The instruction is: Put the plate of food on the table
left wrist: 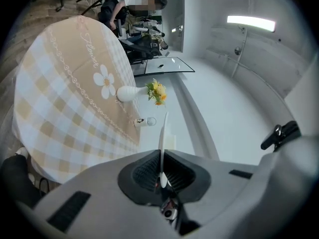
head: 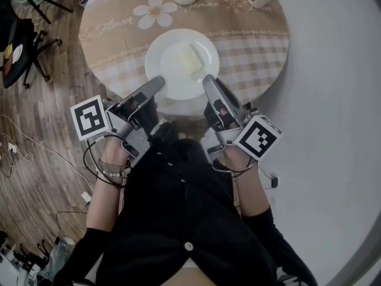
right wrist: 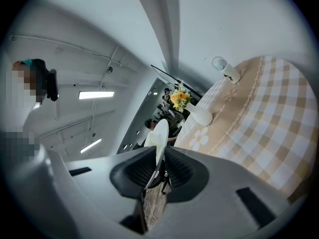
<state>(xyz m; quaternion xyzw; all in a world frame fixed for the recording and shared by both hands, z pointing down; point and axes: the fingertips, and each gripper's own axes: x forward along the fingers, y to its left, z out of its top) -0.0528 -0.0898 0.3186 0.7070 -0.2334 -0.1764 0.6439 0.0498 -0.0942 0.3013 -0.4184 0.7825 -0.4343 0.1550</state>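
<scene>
white plate, yellow food; left tool and right tool pinch rim, 7 and 5 o'clock; cloth reads "flower".

We take this for an office or lab with a staged dining corner. A round table in a checked cloth stands at twelve o'clock, rolling office chairs at ten, and loose cables cross the wood floor at eight, under ceiling tube lights.

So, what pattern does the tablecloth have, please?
The tablecloth is beige-and-white check with daisies; head view.
</scene>
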